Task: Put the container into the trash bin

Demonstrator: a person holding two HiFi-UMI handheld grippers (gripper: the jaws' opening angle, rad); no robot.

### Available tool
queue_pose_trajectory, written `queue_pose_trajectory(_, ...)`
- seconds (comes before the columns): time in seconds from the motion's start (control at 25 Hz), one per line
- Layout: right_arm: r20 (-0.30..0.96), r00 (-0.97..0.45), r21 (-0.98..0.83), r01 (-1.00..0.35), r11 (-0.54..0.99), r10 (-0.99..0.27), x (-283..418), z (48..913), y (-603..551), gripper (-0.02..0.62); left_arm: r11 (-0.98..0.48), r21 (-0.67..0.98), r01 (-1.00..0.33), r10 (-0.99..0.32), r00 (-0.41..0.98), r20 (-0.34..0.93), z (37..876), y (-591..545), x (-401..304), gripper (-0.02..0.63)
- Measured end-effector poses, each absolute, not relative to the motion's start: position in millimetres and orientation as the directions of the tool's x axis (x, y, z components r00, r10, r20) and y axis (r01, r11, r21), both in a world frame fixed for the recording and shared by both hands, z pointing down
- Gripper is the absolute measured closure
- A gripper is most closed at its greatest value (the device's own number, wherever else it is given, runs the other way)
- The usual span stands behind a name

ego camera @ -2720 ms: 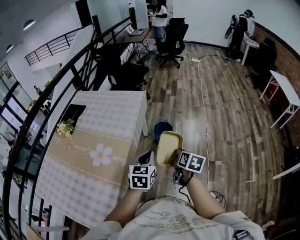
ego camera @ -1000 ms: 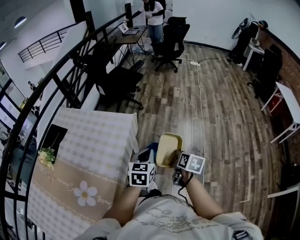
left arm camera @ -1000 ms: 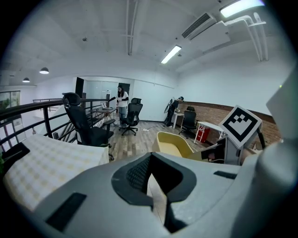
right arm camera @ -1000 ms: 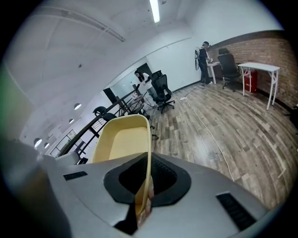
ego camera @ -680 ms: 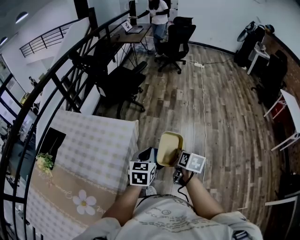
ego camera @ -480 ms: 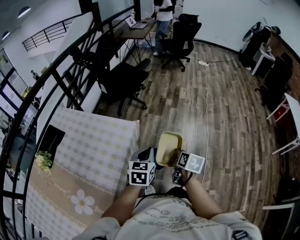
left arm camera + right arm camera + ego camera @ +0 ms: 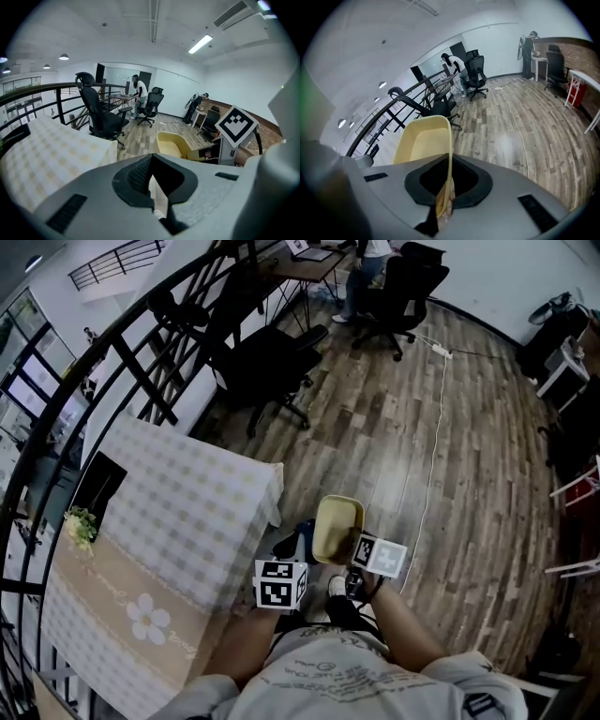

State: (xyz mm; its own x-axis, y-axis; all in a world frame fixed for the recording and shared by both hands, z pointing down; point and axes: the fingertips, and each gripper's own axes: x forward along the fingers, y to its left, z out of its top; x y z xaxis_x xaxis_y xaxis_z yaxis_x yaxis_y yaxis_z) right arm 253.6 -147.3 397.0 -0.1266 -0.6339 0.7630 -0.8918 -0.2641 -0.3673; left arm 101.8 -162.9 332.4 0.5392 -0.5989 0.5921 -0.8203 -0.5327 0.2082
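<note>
A shallow yellow container (image 7: 337, 524) stands on edge, with my right gripper (image 7: 351, 547) shut on its rim. In the right gripper view the container (image 7: 424, 140) rises from between the jaws of that gripper (image 7: 444, 197). My left gripper (image 7: 289, 547) hangs just left of it, shut with nothing between its jaws (image 7: 153, 190); the container (image 7: 173, 144) shows to its right. A sliver of the blue trash bin (image 7: 305, 536) peeks out on the floor between the two grippers, mostly hidden by them and the container.
A table with a checked cloth (image 7: 169, 512) stands at the left, a small flower pot (image 7: 80, 526) on its far side. A black railing (image 7: 141, 343) and office chairs (image 7: 267, 362) lie beyond. A white cable (image 7: 433, 446) runs across the wooden floor.
Both grippers and the container have come closer to the table's corner and lower. The blue bin has slipped almost wholly beneath them. The grip on the container is unchanged.
</note>
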Motion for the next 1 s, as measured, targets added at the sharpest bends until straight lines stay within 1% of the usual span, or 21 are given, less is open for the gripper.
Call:
queue_pose_trajectory(0.28,0.821,-0.179,-0.348,-0.91,-0.226,-0.542,258,466,-161,0.584,-0.464,0.242,-0.852,-0.553,0.492,0.672,400,-161,112,0.601)
queue_pose_trajectory(0.44,0.861,-0.191,-0.317,-0.926,-0.204,-0.471,240,521,-178,0.584,-0.421,0.267,-0.867,-0.521,0.472,0.712,451,-180,96,0.601)
queue_pose_trajectory(0.52,0.882,-0.188,-0.295,-0.936,-0.194,-0.432,235,554,-180,0.584,-0.405,0.274,-0.872,-0.503,0.463,0.73,482,-184,91,0.601)
queue_pose_trajectory(0.76,0.922,-0.173,-0.252,-0.947,-0.198,-0.347,257,671,-167,0.584,-0.346,0.279,-0.896,-0.461,0.422,0.781,591,-175,97,0.601)
queue_pose_trajectory(0.88,0.933,-0.172,-0.24,-0.952,-0.191,-0.316,253,729,-178,0.584,-0.325,0.275,-0.905,-0.459,0.405,0.791,642,-185,90,0.601)
queue_pose_trajectory(1.0,0.952,-0.187,-0.236,-0.953,-0.192,-0.242,245,780,-165,0.584,-0.314,0.282,-0.907,-0.423,0.4,0.813,676,-177,86,0.601)
